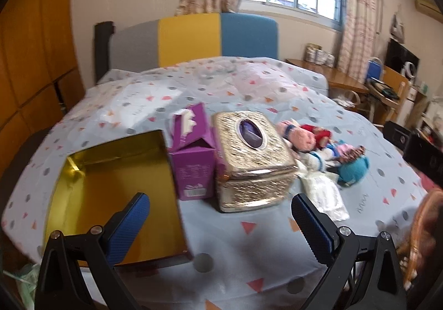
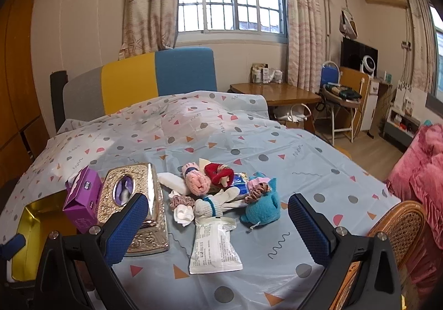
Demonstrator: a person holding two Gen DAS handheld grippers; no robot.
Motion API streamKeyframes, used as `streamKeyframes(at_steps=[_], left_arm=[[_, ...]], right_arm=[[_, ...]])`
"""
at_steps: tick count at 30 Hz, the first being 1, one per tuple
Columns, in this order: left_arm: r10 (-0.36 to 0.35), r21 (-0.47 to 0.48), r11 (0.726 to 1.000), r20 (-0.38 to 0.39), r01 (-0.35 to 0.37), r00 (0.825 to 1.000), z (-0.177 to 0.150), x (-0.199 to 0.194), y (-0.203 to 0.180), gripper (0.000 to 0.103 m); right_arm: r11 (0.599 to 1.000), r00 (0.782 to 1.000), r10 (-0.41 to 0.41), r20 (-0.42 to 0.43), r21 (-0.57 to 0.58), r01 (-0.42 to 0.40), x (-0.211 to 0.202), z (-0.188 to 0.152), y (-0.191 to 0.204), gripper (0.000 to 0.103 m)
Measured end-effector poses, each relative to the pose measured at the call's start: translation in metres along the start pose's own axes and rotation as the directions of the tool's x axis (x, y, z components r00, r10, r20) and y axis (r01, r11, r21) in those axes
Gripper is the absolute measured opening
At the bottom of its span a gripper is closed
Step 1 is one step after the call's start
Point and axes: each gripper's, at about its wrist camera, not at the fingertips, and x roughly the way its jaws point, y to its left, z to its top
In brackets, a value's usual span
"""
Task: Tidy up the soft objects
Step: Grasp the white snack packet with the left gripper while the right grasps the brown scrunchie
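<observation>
A heap of soft things lies mid-table: a blue plush (image 2: 261, 209) (image 1: 354, 170), a pink knitted toy (image 2: 197, 182) (image 1: 300, 138), a red doll (image 2: 220, 173), white socks (image 2: 213, 203), a scrunchie (image 2: 182, 202) and a white packet (image 2: 213, 247) (image 1: 324, 193). An open gold tin (image 1: 119, 193) (image 2: 30, 229) sits at the left. My left gripper (image 1: 221, 221) is open, hovering between the tin and the gold tissue box (image 1: 253, 160). My right gripper (image 2: 216, 224) is open above the packet, just short of the heap.
A purple carton (image 1: 193, 160) (image 2: 83, 200) stands between the tin and the tissue box (image 2: 135, 199). A wicker chair back (image 2: 398, 229) is at the table's right edge. The patterned tablecloth (image 2: 277, 149) stretches far behind the heap.
</observation>
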Motion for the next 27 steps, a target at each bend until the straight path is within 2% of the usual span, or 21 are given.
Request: streamKeyframes(at_steps=[3,7,12,14,16,20,21,25,27], left_arm=[[-0.079,0.023,0.997,-0.039,0.08,0.996,-0.003,0.009,-0.007,0.103],[-0.163,0.057,0.983,-0.135,0.172,0.977,-0.007,0.03,-0.023,0.103],[-0.238,0.075,0.962,-0.232,0.261,0.943,-0.01,0.057,-0.047,0.102],[-0.267,0.11,0.946,-0.266,0.304,0.926,-0.011,0.069,-0.063,0.098],[-0.273,0.139,0.935,-0.303,0.326,0.913,-0.011,0.082,-0.078,0.09],[-0.308,0.144,0.913,-0.366,0.381,0.878,-0.01,0.108,-0.111,0.086],[-0.313,0.148,0.909,-0.372,0.389,0.874,-0.009,0.113,-0.118,0.084],[-0.285,0.191,0.905,-0.39,0.379,0.876,-0.007,0.136,-0.149,0.084],[-0.251,0.21,0.911,-0.401,0.354,0.881,-0.008,0.151,-0.162,0.084]], right_arm=[[0.999,1.0,0.004,-0.031,0.04,-0.003,0.008,0.002,-0.018,0.103],[0.995,0.996,0.024,-0.082,0.101,-0.016,0.021,0.002,-0.049,0.103],[0.986,0.995,-0.016,-0.095,0.163,0.032,0.026,0.001,-0.092,0.103],[0.982,0.994,-0.039,-0.099,0.18,0.056,0.027,0.0,-0.108,0.103],[0.978,0.992,-0.061,-0.107,0.191,0.081,0.029,-0.003,-0.12,0.103],[0.973,0.989,-0.072,-0.129,0.211,0.098,0.035,-0.01,-0.138,0.103],[0.972,0.989,-0.069,-0.134,0.213,0.097,0.037,-0.011,-0.14,0.103],[0.975,0.987,-0.056,-0.147,0.204,0.086,0.041,-0.014,-0.143,0.103],[0.977,0.987,-0.047,-0.155,0.197,0.078,0.043,-0.015,-0.143,0.103]])
